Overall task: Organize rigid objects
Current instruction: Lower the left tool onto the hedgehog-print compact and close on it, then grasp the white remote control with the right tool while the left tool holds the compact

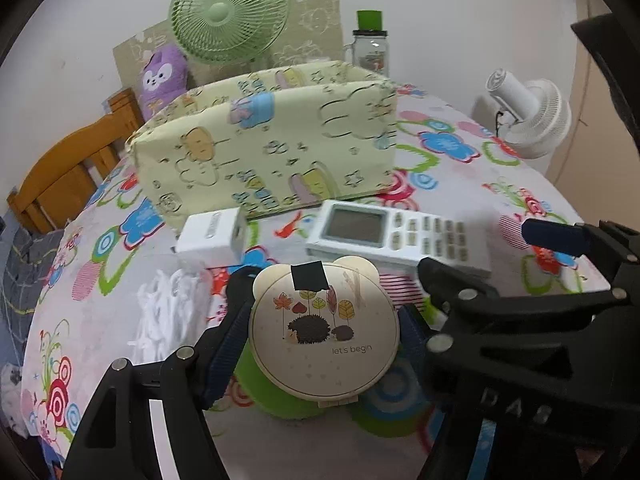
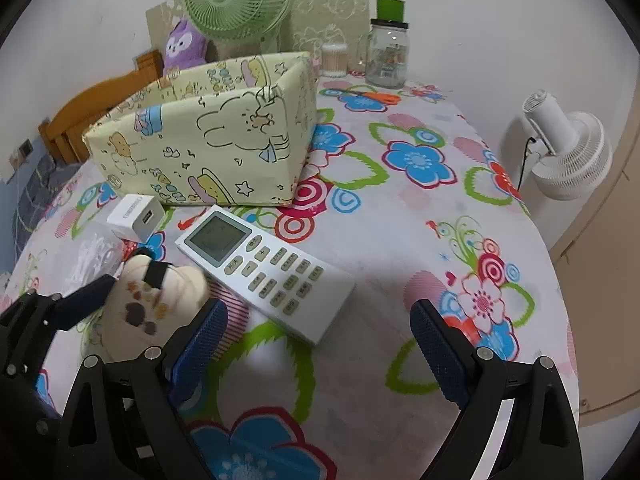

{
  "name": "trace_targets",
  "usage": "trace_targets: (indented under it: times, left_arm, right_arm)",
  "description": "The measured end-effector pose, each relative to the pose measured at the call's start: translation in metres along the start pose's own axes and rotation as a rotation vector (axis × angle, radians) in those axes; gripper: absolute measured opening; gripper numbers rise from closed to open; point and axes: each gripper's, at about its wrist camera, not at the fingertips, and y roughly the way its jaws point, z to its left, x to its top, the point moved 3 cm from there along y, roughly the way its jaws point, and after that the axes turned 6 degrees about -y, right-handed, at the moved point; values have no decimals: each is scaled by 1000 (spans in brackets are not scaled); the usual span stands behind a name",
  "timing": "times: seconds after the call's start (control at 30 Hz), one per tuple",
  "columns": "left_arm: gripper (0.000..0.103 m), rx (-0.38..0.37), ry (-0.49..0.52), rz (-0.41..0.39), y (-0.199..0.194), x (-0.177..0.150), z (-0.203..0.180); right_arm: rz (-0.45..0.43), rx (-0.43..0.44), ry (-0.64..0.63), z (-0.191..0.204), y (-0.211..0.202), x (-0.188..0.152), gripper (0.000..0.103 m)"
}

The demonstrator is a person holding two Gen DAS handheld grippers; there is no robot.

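My left gripper [image 1: 324, 320] is shut on a round cream compact case [image 1: 324, 334] with a hedgehog print, held just above the flowered tablecloth; it also shows in the right wrist view [image 2: 154, 308]. A white remote control [image 1: 394, 234] [image 2: 266, 272] and a white charger block [image 1: 212, 236] [image 2: 136, 216] lie in front of a pale yellow fabric box [image 1: 268, 144] [image 2: 204, 144]. My right gripper [image 2: 320, 356] is open and empty, low over the table right of the remote; its fingers [image 1: 558, 236] show in the left wrist view.
A white tangled cord [image 1: 160, 312] lies left of the case. Behind the box stand a green fan [image 1: 228, 12], a purple plush [image 1: 162, 80] and a glass jar [image 2: 388, 52]. Orange scissors [image 2: 376, 98] lie near the jar. A white fan [image 2: 568, 148] stands off the table's right edge.
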Motion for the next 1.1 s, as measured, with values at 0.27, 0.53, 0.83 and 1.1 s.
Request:
trace_targets:
  times: [0.27,0.53,0.83,1.1]
  left_arm:
    - [77,-12,-13,11,6,5,9]
    - [77,-7,-32,14,14,13,17]
    - [77,-14,-39,17,20,15,22]
    - [77,-46,-9,12,18,13,12]
  right_arm:
    - [21,62,-15,8,17,9,94]
    - [19,101,-32,13,29,23,94]
    - [24,134,-34,17,40,29,92]
    - [14,139,-44,24,29,23,56]
